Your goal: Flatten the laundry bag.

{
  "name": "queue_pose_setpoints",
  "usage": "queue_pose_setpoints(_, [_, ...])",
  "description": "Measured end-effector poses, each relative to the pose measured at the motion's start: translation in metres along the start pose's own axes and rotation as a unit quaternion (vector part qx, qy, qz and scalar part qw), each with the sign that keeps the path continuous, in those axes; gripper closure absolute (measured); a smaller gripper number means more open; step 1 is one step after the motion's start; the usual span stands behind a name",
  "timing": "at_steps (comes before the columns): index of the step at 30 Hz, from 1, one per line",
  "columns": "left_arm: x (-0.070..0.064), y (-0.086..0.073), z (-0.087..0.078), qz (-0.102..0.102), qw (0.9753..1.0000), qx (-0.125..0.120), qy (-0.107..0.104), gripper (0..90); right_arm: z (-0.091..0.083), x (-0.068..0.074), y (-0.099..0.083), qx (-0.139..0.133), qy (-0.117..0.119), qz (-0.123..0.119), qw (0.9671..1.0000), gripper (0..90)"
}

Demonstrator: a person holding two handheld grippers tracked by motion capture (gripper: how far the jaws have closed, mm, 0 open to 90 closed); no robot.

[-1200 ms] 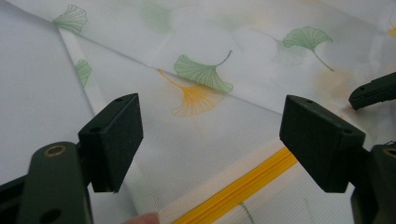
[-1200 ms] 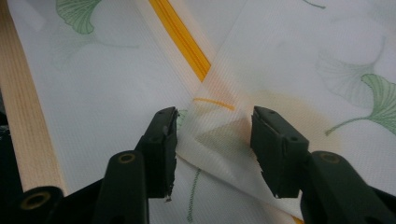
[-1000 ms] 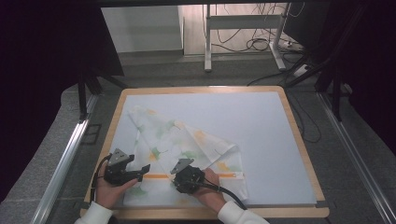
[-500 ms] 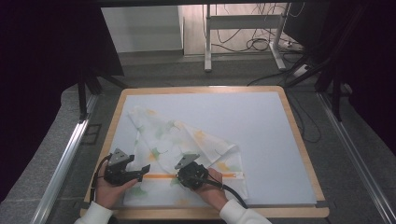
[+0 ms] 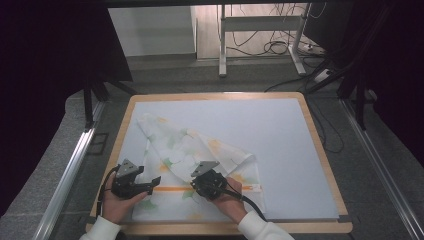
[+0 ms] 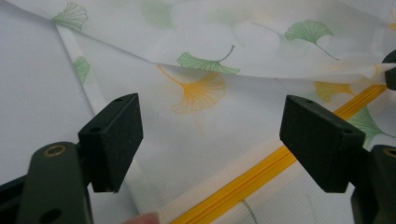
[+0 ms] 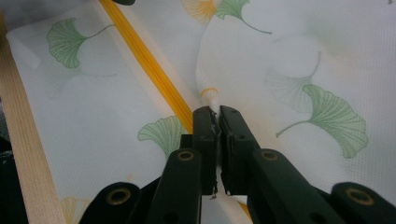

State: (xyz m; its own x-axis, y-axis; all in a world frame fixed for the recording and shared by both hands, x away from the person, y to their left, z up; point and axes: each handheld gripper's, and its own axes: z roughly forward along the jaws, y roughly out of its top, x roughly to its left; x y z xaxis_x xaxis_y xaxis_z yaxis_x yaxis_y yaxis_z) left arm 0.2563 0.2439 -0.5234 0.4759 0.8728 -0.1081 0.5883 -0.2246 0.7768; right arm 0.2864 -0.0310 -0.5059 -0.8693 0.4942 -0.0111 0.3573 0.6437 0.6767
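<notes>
White leaf-print cloth [image 5: 190, 150] — right gripper [image 7: 217, 114] pinches it, left gripper [image 6: 210, 140] spread wide.

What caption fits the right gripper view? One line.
Right tool shut on white ginkgo-leaf-printed fabric beside its yellow zipper.

A wood-edged table [image 5: 320, 150] stands on grey carpet [image 5: 385, 200]. At 12 o'clock, cables [image 5: 272, 47] lie by metal desk legs [image 5: 222, 45]. Dark curtains [image 5: 45, 75] hang at 9 and 3 o'clock.
</notes>
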Motion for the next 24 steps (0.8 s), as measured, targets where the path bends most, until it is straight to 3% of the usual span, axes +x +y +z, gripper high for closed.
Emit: queue_pose_setpoints(24, [0.001, -0.001, -0.001, 0.003, 1.0, -0.003, -0.003, 21.0, -0.023, -0.024, 0.007, -0.036, -0.012, 0.026, 0.999, 85.4])
